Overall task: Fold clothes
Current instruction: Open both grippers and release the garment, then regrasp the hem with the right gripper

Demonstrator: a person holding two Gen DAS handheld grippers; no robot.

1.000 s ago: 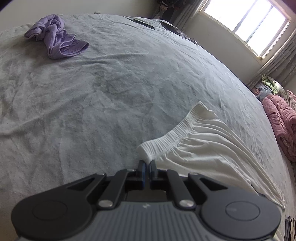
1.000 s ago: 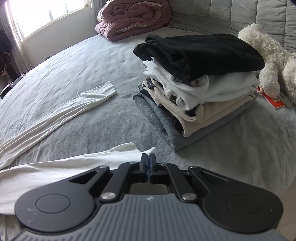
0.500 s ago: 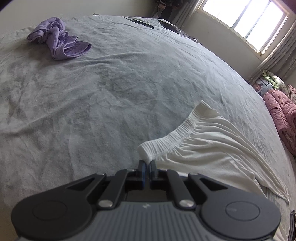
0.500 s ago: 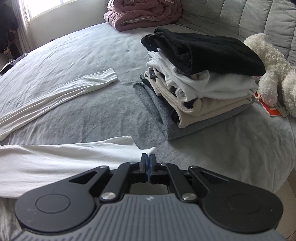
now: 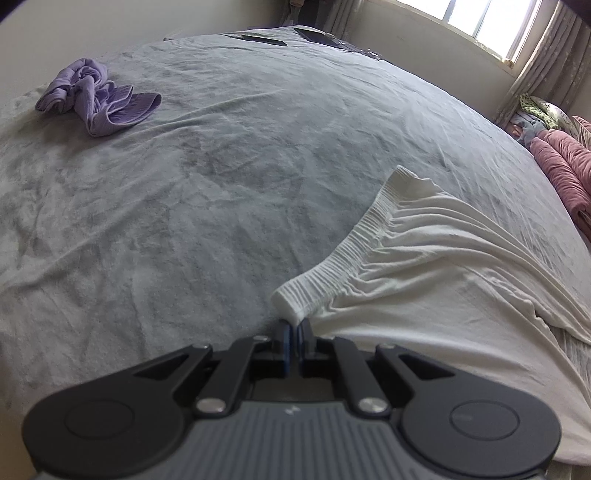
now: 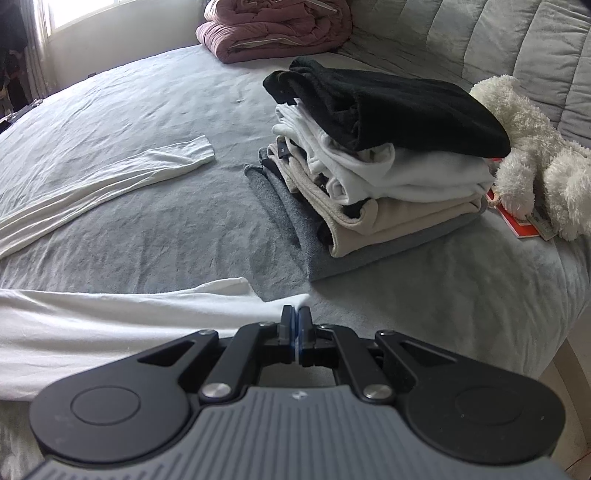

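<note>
White pants (image 5: pixel 424 266) lie spread on the grey bed. My left gripper (image 5: pixel 294 325) is shut on the near corner of their ribbed elastic waistband (image 5: pixel 354 240). In the right wrist view, my right gripper (image 6: pixel 295 317) is shut on the end of the near pant leg (image 6: pixel 129 317). The other leg (image 6: pixel 110 177) lies flat, stretched toward the far left. A stack of folded clothes (image 6: pixel 376 155), topped by a black one, stands just right of the legs.
A crumpled purple garment (image 5: pixel 96 96) lies at the far left of the bed (image 5: pixel 221 184). A rolled pink quilt (image 6: pixel 273 29) and a white plush toy (image 6: pixel 535 155) sit by the grey headboard (image 6: pixel 498 40). The bed edge drops off at the right (image 6: pixel 554 302).
Both grippers have stayed shut on the pants and shifted slightly; the pants have been drawn out flatter and the near leg lies straighter across the bed.
</note>
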